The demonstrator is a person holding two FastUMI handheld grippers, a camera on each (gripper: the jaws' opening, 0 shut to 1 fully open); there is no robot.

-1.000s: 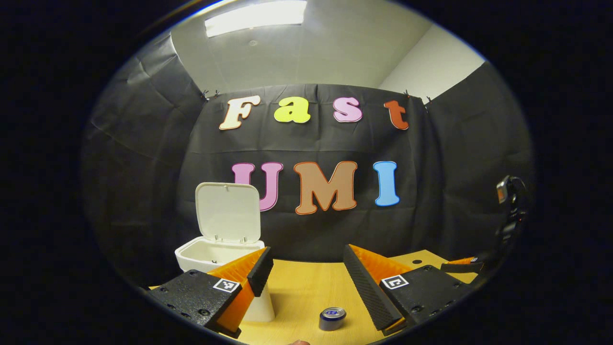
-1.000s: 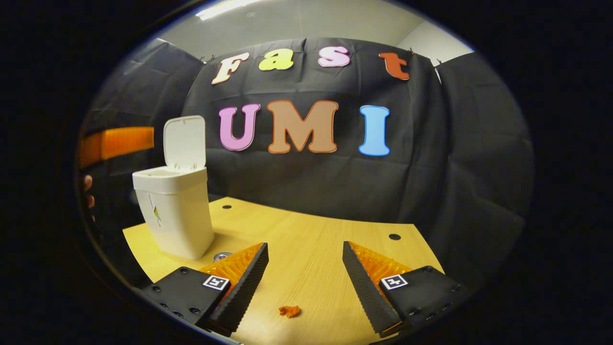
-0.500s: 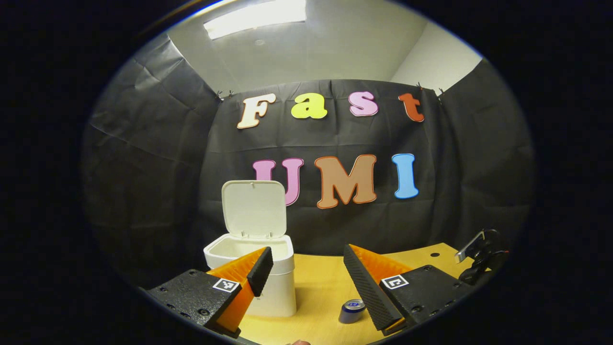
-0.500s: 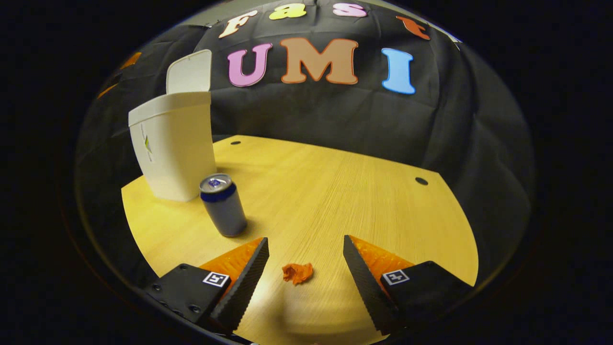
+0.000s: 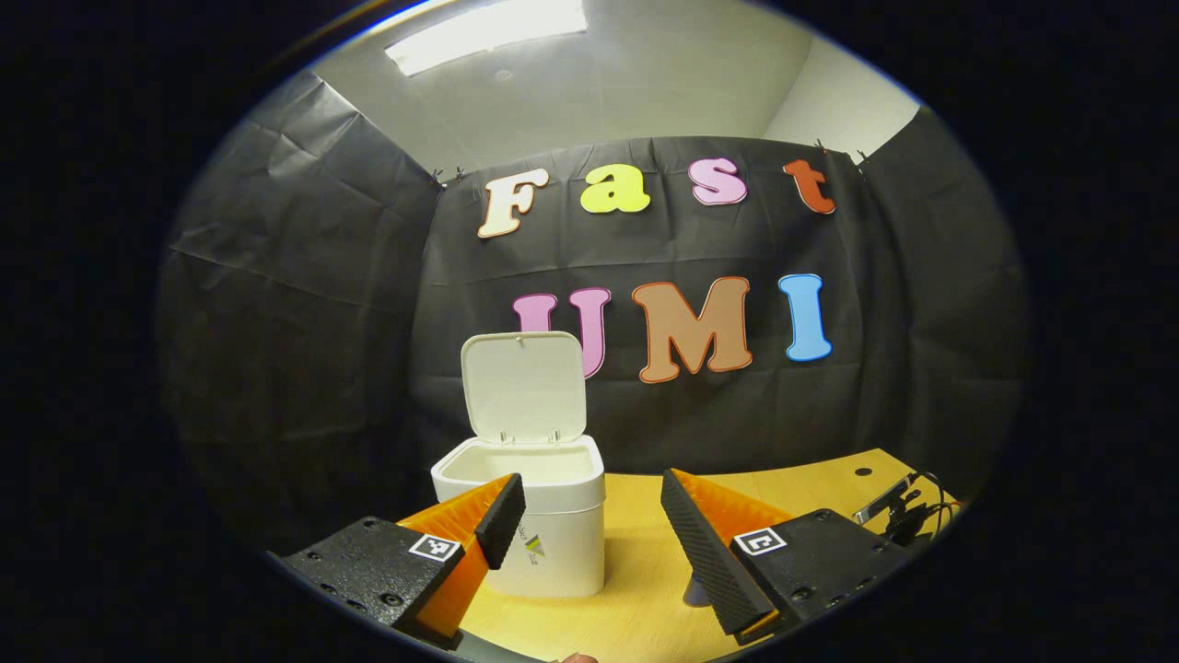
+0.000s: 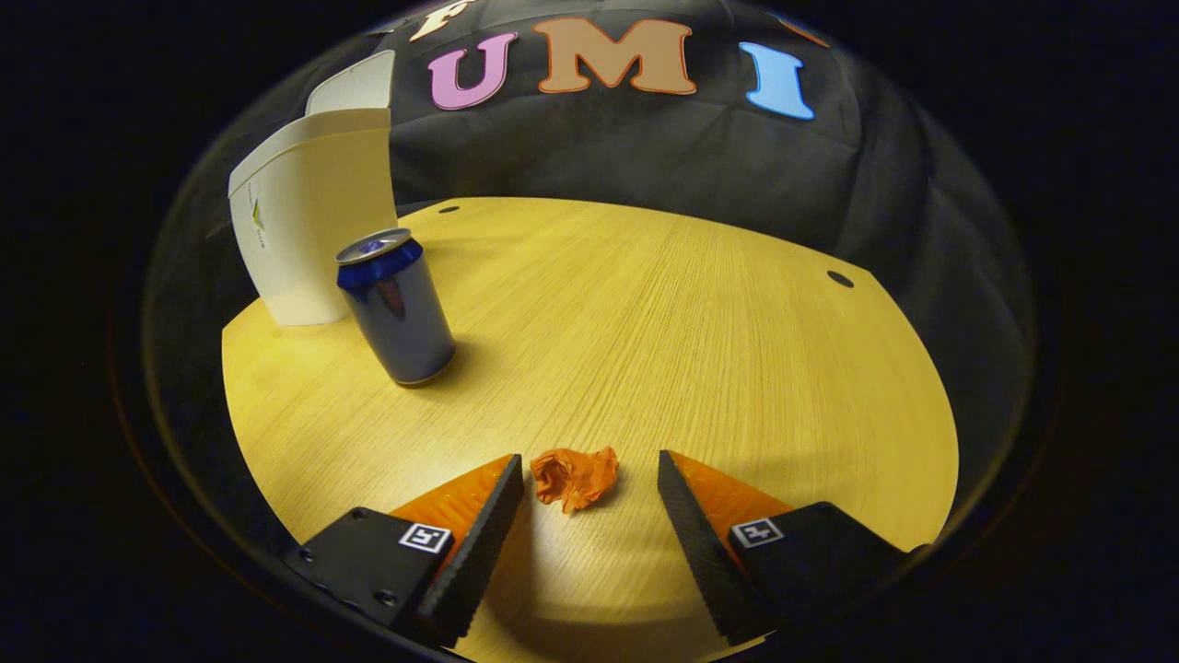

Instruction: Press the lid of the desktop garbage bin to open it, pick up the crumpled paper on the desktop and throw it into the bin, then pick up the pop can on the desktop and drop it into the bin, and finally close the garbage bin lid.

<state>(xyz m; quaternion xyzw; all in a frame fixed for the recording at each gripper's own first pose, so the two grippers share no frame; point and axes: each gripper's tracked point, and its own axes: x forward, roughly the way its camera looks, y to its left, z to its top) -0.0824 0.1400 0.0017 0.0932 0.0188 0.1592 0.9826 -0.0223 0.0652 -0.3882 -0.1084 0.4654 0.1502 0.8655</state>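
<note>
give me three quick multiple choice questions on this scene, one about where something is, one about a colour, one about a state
1. Where is the crumpled paper?
A. inside the bin
B. on the desk between the right hand-held gripper's fingers
C. on top of the can

2. What colour is the crumpled paper?
A. orange
B. white
C. green

3. How is the bin lid?
A. shut flat
B. lying on the desk
C. raised open

Answers:
1 B: the crumpled paper lies on the desk in the gap of the right hand-held gripper, whose fingers stand apart.
2 A: it is orange, unlike the white bin and the blue can.
3 C: the lid stands upright behind the bin's open mouth.
</note>
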